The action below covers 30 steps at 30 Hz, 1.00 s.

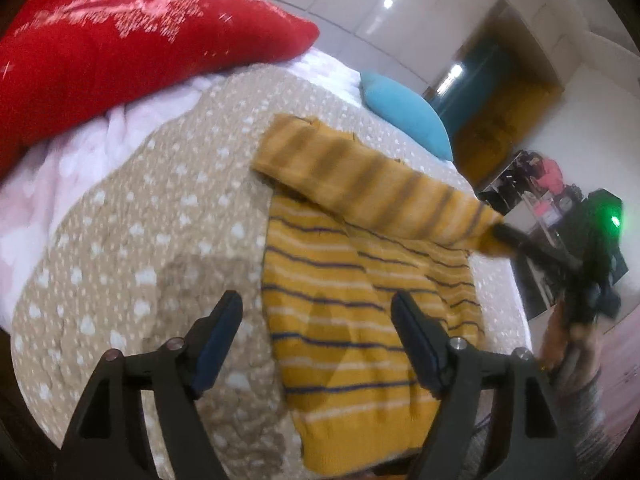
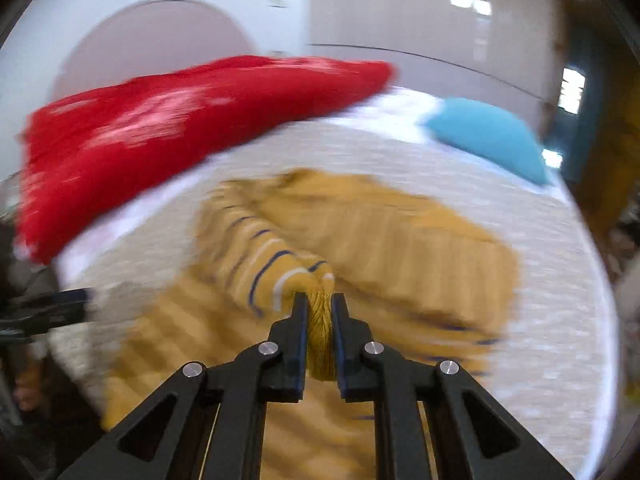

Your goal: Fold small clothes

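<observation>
A small mustard sweater (image 1: 340,320) with navy and white stripes lies flat on a beige dotted blanket (image 1: 160,240). My left gripper (image 1: 316,300) hovers open over its lower body, with nothing between the fingers. In the left wrist view, my right gripper (image 1: 505,233) comes in from the right and pinches the cuff of a sleeve (image 1: 360,176), which hangs lifted across the body. The right wrist view is blurred; there the right gripper (image 2: 320,300) is shut on the ribbed cuff (image 2: 320,344), with the sweater (image 2: 400,240) bunched beyond it. The left gripper's fingers (image 2: 60,304) show at the left edge.
A red pillow (image 1: 120,48) and a blue pillow (image 1: 408,116) lie at the head of the bed, on a white sheet (image 1: 60,192). The bed's right edge drops off near a dark shelf unit (image 1: 532,192). A hand and sleeve (image 1: 576,368) hold the right gripper.
</observation>
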Motion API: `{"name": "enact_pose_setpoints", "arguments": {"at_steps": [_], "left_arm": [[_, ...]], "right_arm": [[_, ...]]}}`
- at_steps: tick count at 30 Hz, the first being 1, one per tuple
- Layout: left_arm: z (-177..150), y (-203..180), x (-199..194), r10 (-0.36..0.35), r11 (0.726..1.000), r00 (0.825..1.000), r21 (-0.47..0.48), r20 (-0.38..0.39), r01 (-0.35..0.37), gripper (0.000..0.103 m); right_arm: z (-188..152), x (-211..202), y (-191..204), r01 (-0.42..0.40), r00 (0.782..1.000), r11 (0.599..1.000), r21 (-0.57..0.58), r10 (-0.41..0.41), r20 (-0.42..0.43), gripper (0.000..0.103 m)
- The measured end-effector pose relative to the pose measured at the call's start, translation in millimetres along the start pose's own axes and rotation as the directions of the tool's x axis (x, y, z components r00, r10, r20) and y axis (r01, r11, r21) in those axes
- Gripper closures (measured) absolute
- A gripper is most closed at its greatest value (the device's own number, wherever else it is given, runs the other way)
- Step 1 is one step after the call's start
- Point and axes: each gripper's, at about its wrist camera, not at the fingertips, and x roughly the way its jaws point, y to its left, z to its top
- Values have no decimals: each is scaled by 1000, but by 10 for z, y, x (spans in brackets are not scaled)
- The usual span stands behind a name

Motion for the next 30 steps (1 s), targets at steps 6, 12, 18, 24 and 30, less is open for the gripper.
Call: {"name": "enact_pose_setpoints", "arguments": {"at_steps": [6,12,18,24,30], "left_arm": [[308,-125,345,39,998,999,43,-30,-37,25],[805,-78,1000,12,1000,997,7,-76,-12,24],[1021,380,1798,-119,960,982,-269,-148,76,25],[1061,550,1745,-155,936,985,-329,-71,123,93],[905,552,1586,-45,966,997,-256,-55,29,94]], "right_arm": [[-99,276,-1027,160,985,962,220,-141,-98,78],[-154,358,-971,15,998,961,276,2,-61,69],[-117,590,-528,-29,996,977,212,46,-79,65],[40,794,-246,-33,996,988,152,46,-81,65],[627,1179,86,-100,991,989,105,109,-83,63]]}}
